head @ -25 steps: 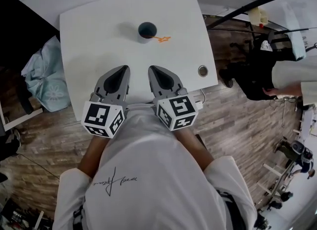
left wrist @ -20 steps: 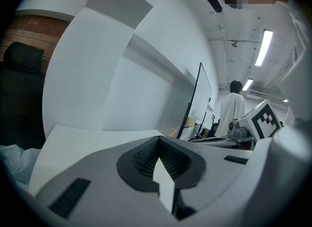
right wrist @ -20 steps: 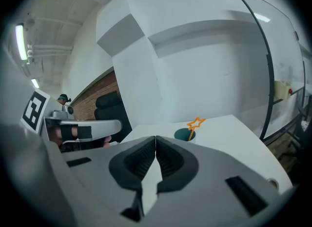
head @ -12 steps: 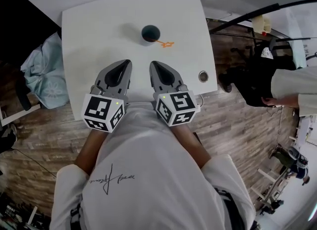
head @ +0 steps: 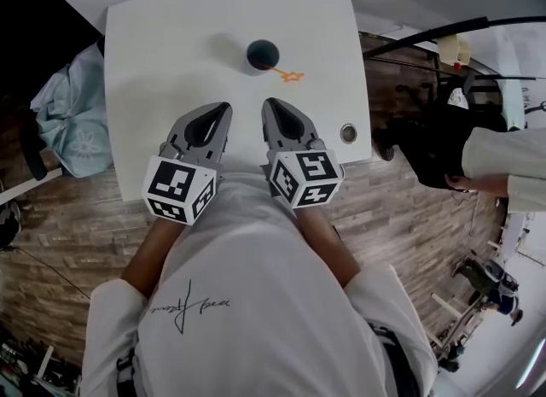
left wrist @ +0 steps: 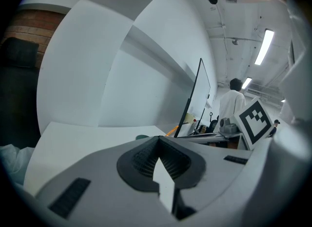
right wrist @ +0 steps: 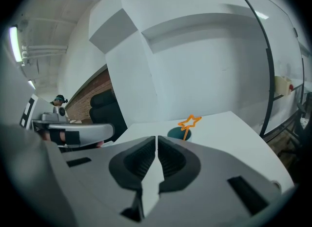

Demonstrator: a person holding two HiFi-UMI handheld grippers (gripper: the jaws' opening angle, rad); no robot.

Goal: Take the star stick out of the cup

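We see the orange star stick (head: 290, 75) leaning from the cup (head: 263, 54) toward the table's (head: 153, 45) far edge, well beyond our left gripper (head: 223, 108) and right gripper (head: 269, 103), both pinched together, empty.

The head view looks steeply down from above the person (head: 256, 301) onto the table (head: 153, 54). Each gripper view rides low behind its own jaws, near the table's front edge, facing across it toward the wall (right wrist: 204, 74). The head and right gripper views share the cup (head: 263, 52) and star stick (head: 292, 75).
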